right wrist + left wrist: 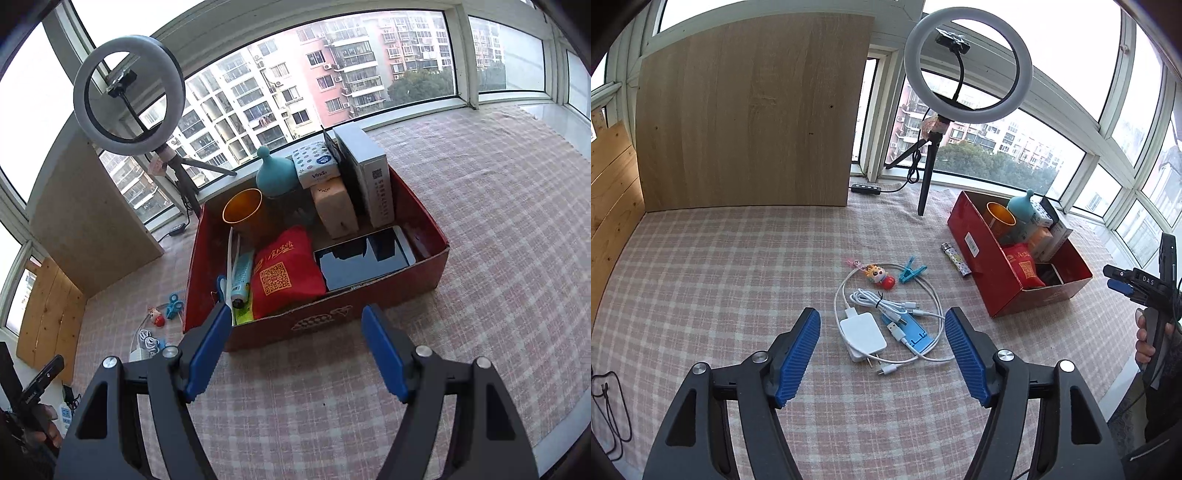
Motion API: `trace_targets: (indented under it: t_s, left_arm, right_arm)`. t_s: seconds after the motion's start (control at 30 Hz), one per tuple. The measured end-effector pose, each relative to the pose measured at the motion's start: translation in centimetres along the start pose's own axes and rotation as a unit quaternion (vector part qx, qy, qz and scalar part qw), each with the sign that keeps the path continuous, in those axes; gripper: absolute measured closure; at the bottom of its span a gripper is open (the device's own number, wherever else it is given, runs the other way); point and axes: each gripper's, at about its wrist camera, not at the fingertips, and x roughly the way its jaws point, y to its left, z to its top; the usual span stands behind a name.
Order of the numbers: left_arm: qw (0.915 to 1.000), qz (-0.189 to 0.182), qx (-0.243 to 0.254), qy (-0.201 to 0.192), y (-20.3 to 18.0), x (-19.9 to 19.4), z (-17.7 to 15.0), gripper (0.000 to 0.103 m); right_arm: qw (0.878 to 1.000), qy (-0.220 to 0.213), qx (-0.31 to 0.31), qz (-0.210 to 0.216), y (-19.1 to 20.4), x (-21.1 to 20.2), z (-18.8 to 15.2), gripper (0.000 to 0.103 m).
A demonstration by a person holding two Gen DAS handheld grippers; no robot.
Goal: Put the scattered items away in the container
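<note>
A red cardboard box (979,254) (332,325) on the checked cloth holds an orange cup (243,214), a teal bottle (275,173), a red pouch (286,275), a tablet (364,260) and small cartons. Left of it lie a white charger (862,336) with coiled white cables (886,302), a blue phone stand (912,336), a teal clip (911,274), a small doll keychain (881,277) and a lighter (956,260). My left gripper (882,350) hangs open just before the charger, empty. My right gripper (295,347) is open, empty, at the box's near wall.
A ring light on a black tripod (967,70) (129,88) stands behind the items near the window. A wooden board (750,114) leans at the back left. A hand (1145,339) holds the other gripper at the right edge. A black cable (609,402) hangs at the left.
</note>
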Motion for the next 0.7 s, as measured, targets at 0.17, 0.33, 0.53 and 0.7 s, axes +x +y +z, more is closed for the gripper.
trace_targets:
  t_s: [0.17,0.33,0.53,0.7]
  left_arm:
    - [0.9997,-0.018,0.007,-0.012,-1.6,-0.8,1.6,0.027]
    - [0.9973,-0.040,0.061,-0.001,-7.4,0.6,5.2,0.023]
    - [0.9949,-0.051,0.086,0.017,-13.9,3.4,9.6,0.021]
    - [0.9932,-0.072,0.081,0.042,-18.2,6.5,12.3,0.021]
  right_arm:
    - [0.999,-0.016,-0.044,-0.018,2.7,-2.0,-0.8,0.031]
    - [0.997,-0.031,-0.067,-0.032,3.9,-3.6,0.5,0.031]
    - [0.992,-0.060,-0.098,-0.060,5.5,-4.9,3.2,0.030]
    - [0.987,-0.075,-0.116,-0.088,6.1,-4.5,5.4,0.024]
